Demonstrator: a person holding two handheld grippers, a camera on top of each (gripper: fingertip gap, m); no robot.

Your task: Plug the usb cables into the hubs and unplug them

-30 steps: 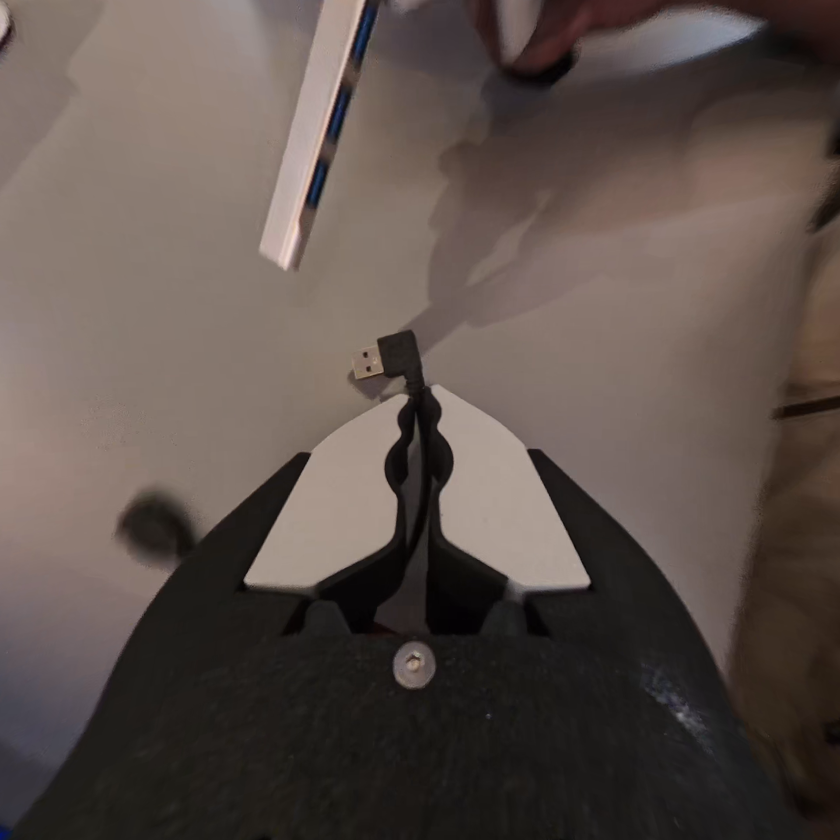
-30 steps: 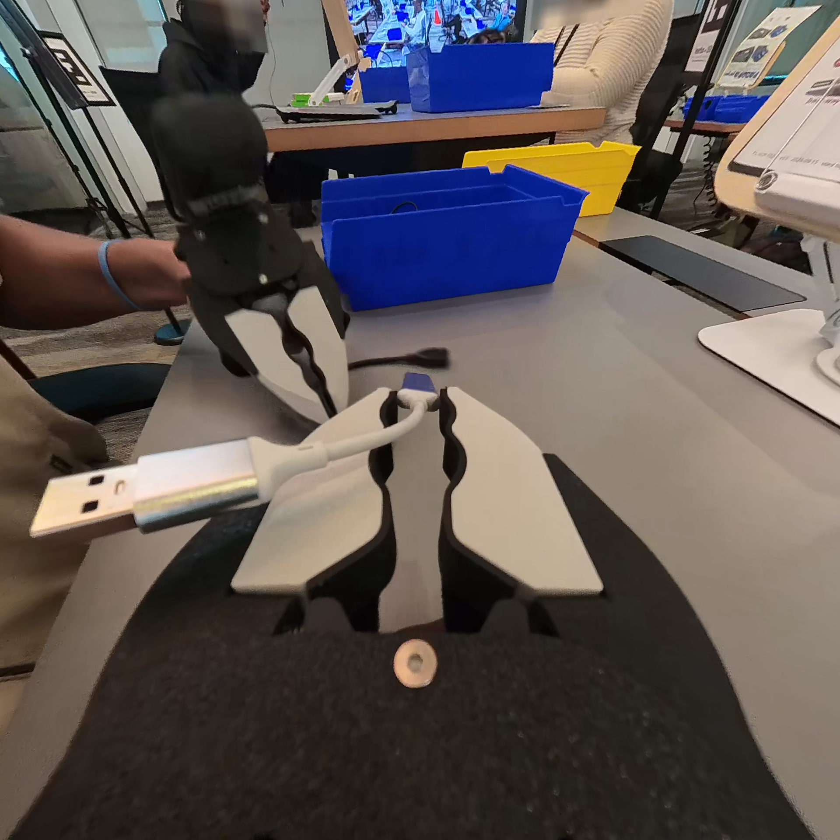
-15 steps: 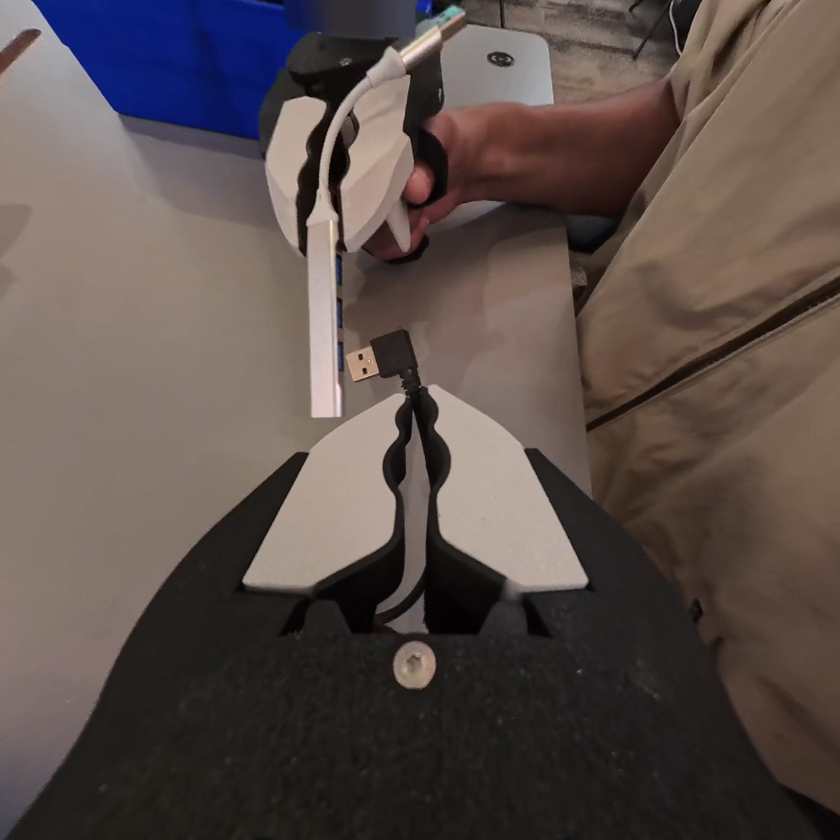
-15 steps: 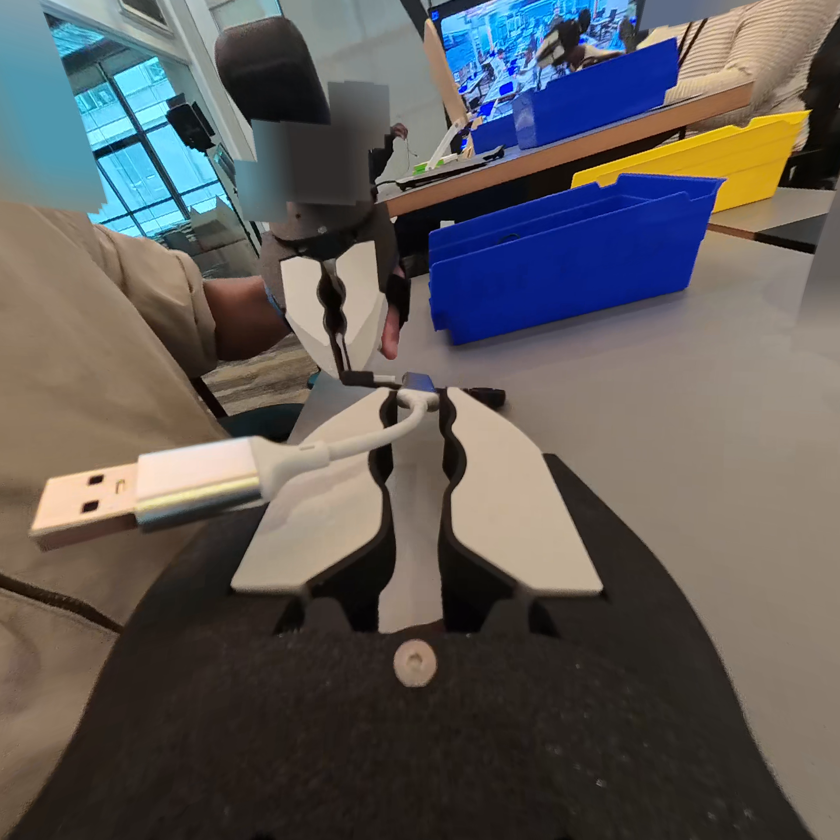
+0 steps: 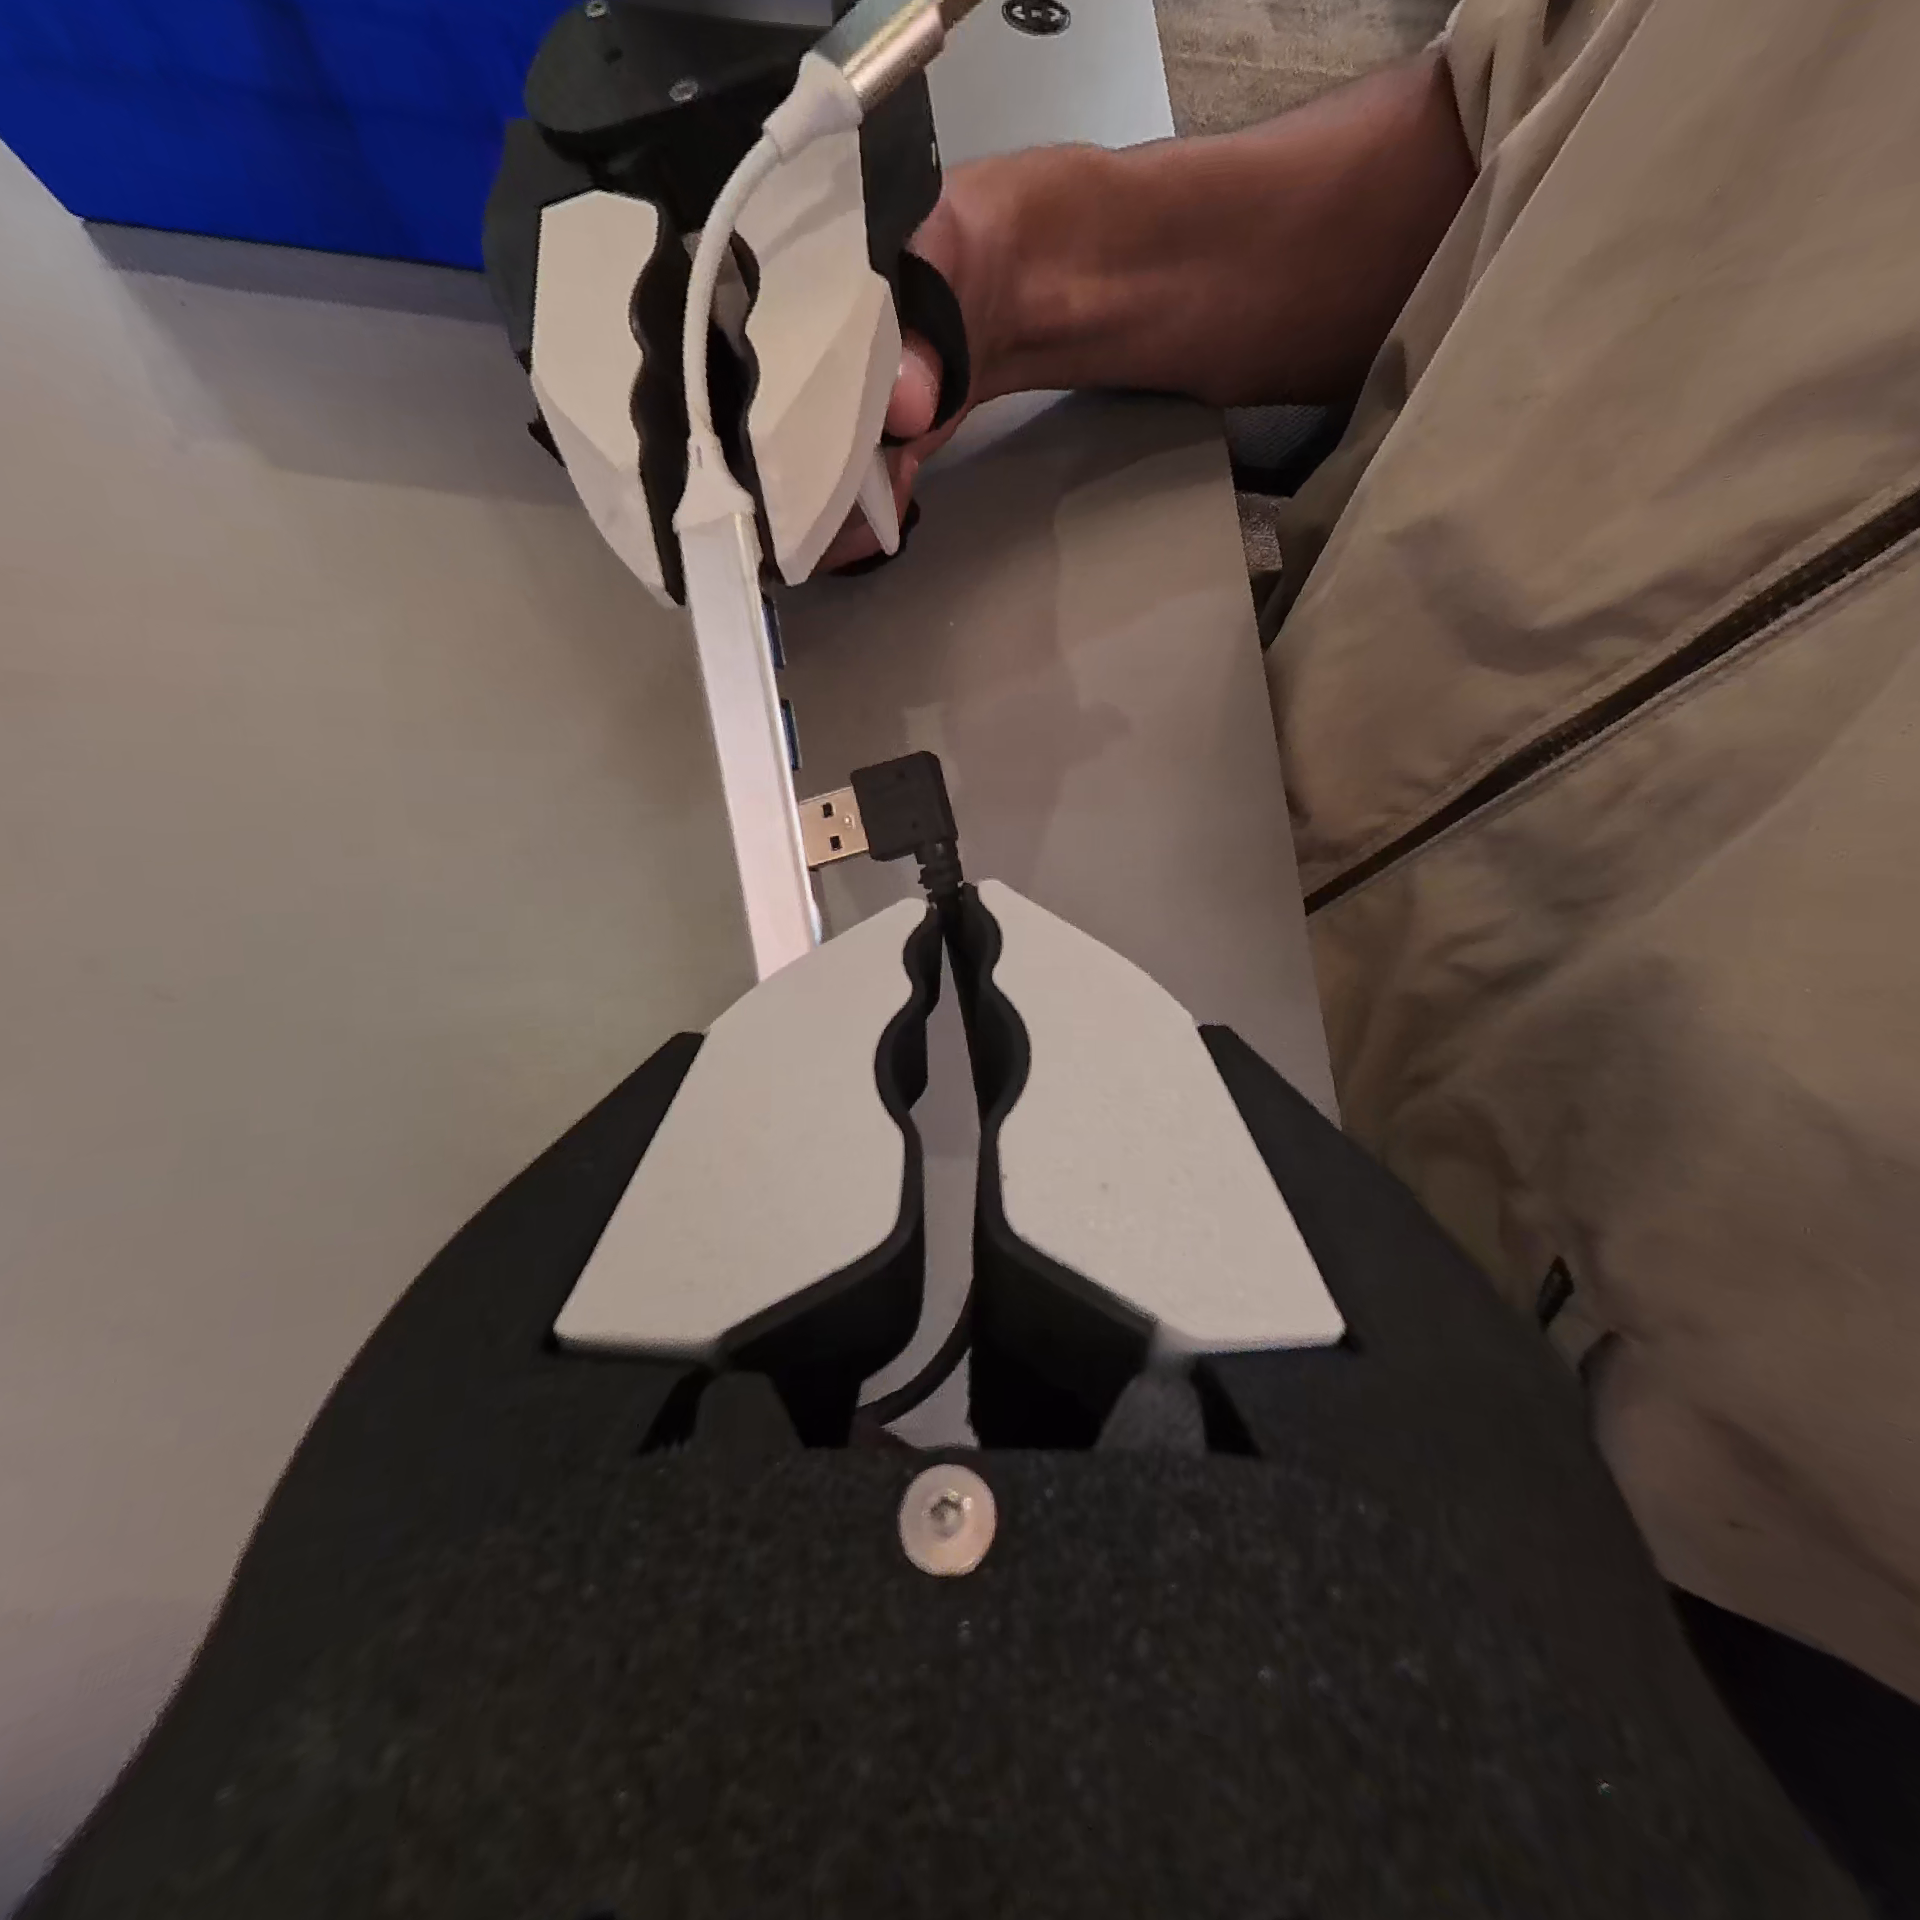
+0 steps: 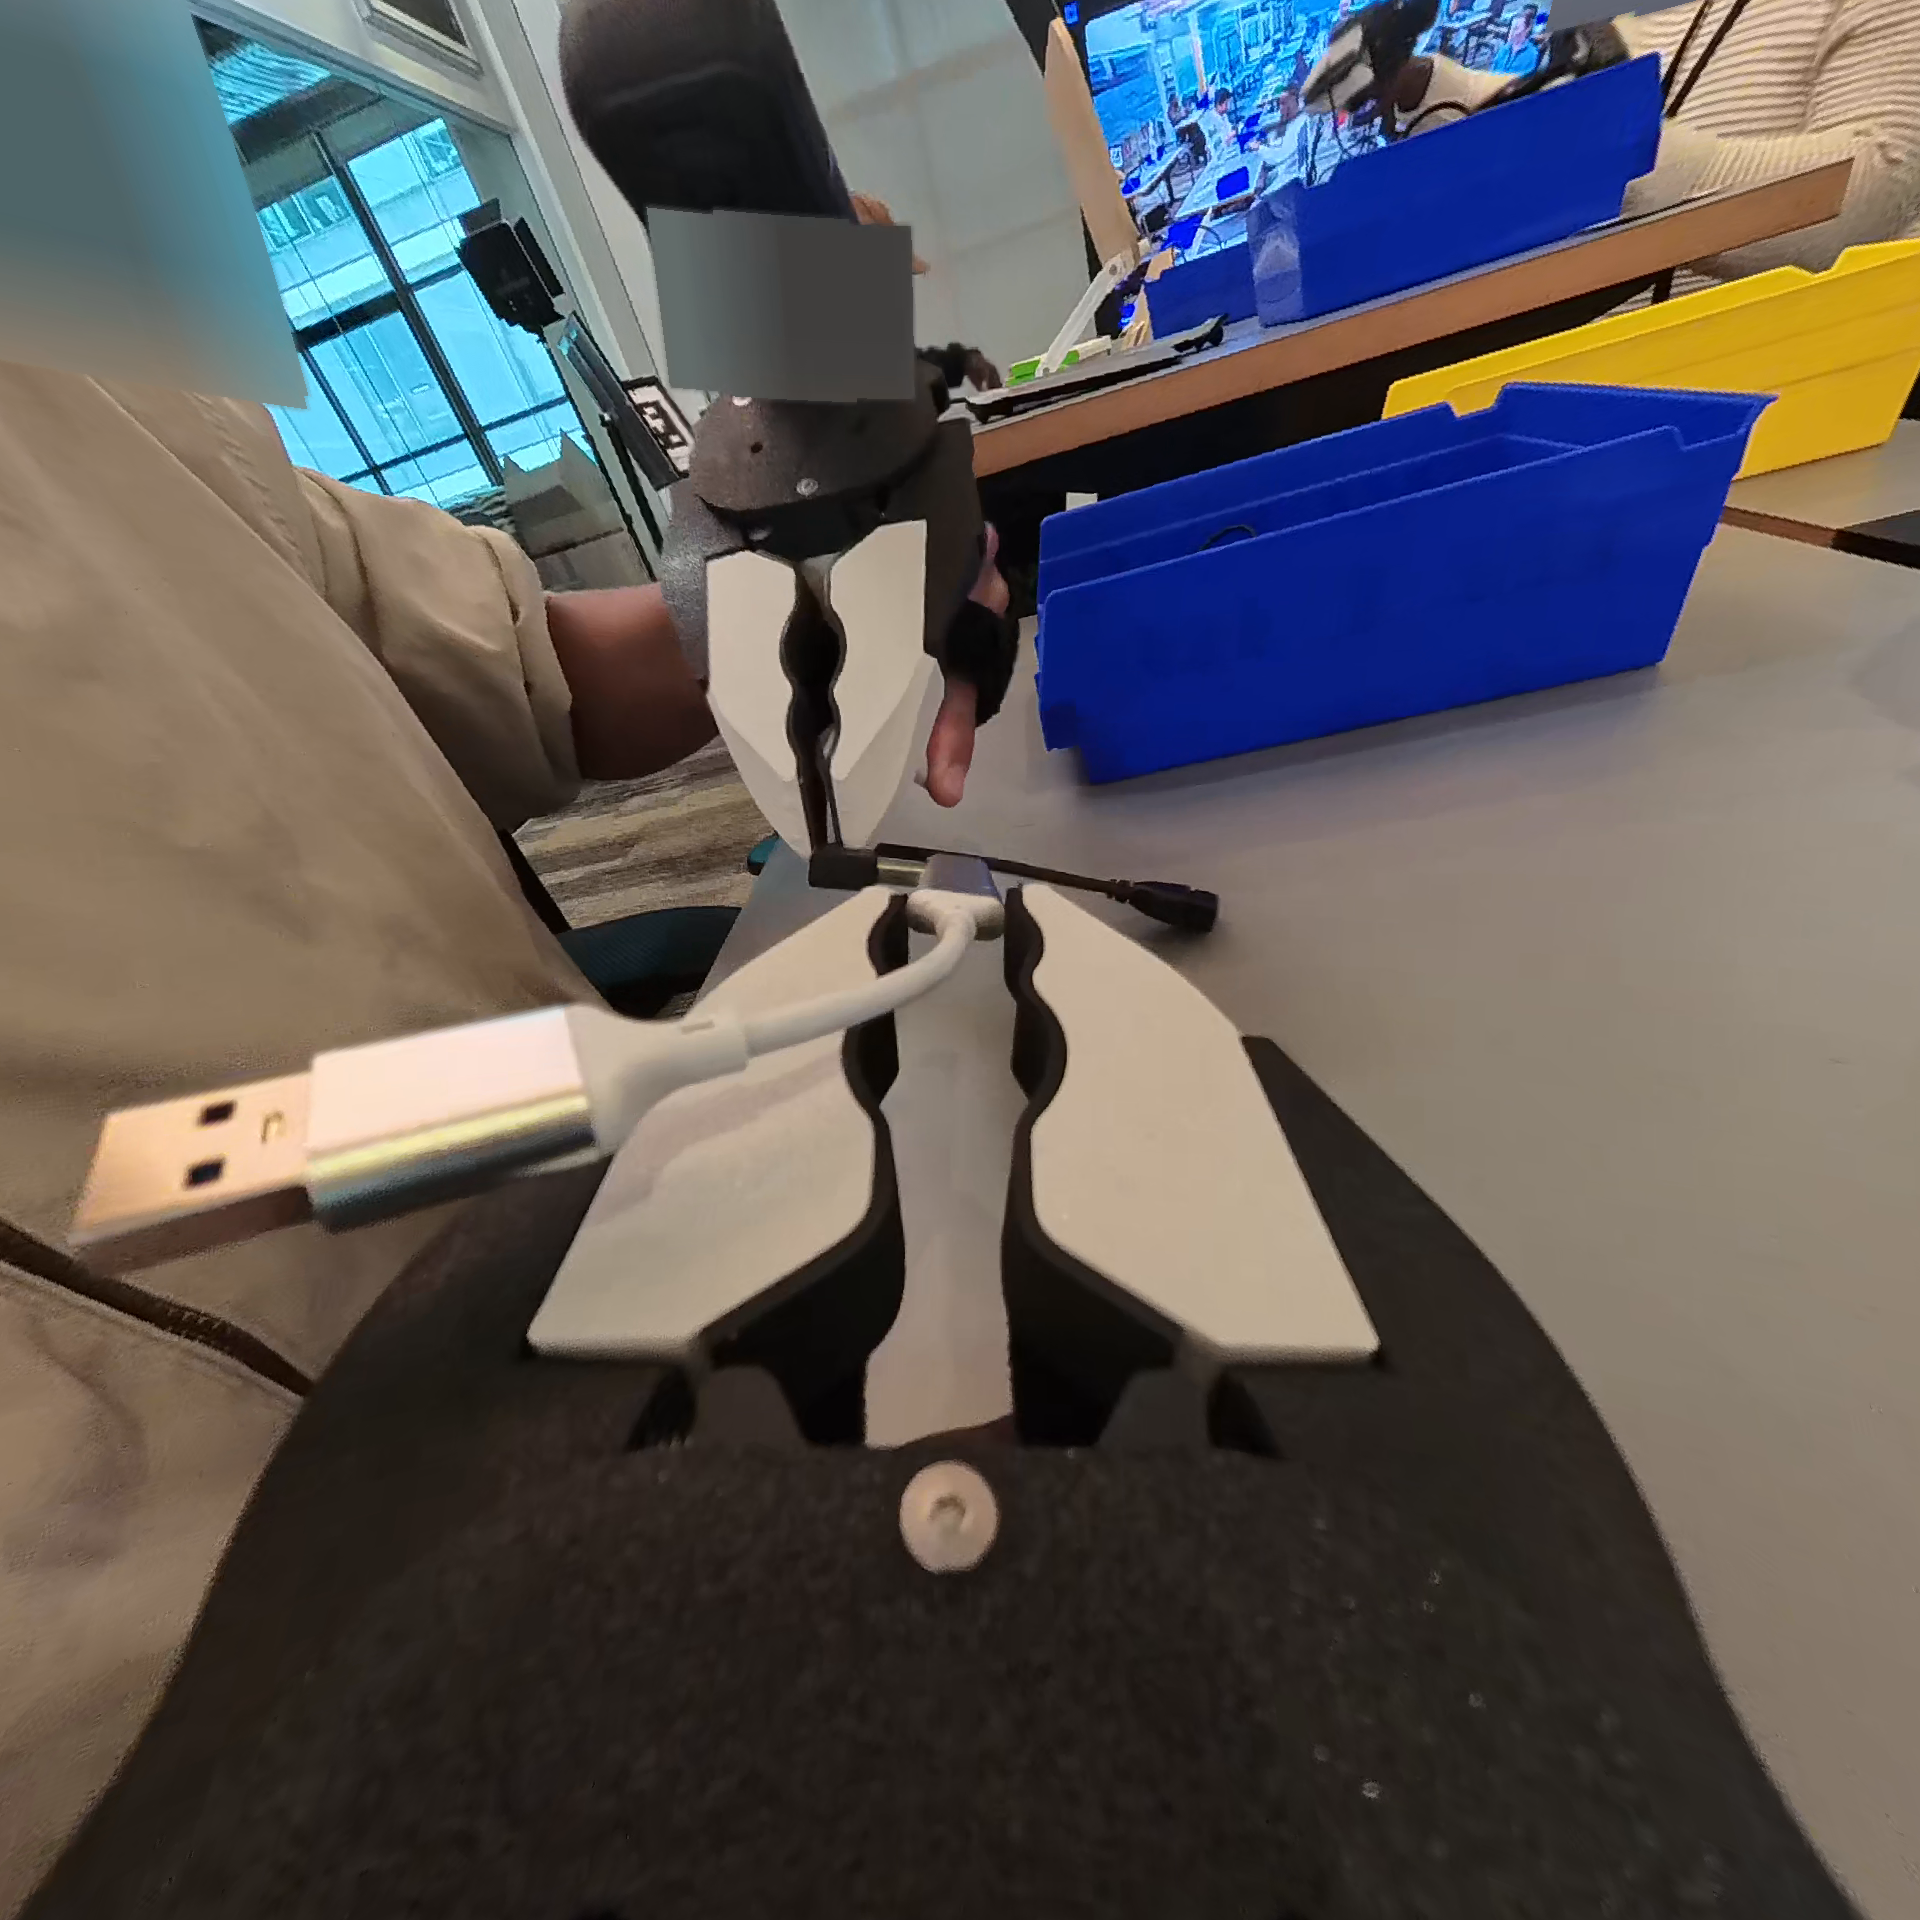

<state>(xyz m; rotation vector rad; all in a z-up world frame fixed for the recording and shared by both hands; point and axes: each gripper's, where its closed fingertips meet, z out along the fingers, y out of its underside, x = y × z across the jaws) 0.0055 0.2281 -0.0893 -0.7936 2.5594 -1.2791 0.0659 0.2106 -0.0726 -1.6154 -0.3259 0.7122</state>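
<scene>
My left gripper is shut on a black cable just behind its right-angle USB plug. The plug's metal tip points left and sits at the side of the silver hub, near its free end. Whether it is inside a port is hidden. My right gripper is shut on the hub's cable end and holds it above the table. In the right wrist view the right gripper grips the hub. The hub's white pigtail with its USB plug sticks out to the left. The left gripper hangs over the hub with the black plug.
The black cable's far connector hangs over the grey table. A blue bin stands behind it and a yellow bin farther back. The person's tan jacket fills the side by the table edge. The left gripper's tips are roughly 7 centimetres from the right gripper's.
The two grippers have come together. The hub now reaches down to my left fingertips, and the gap between the black plug's tip and the hub's side has closed.
</scene>
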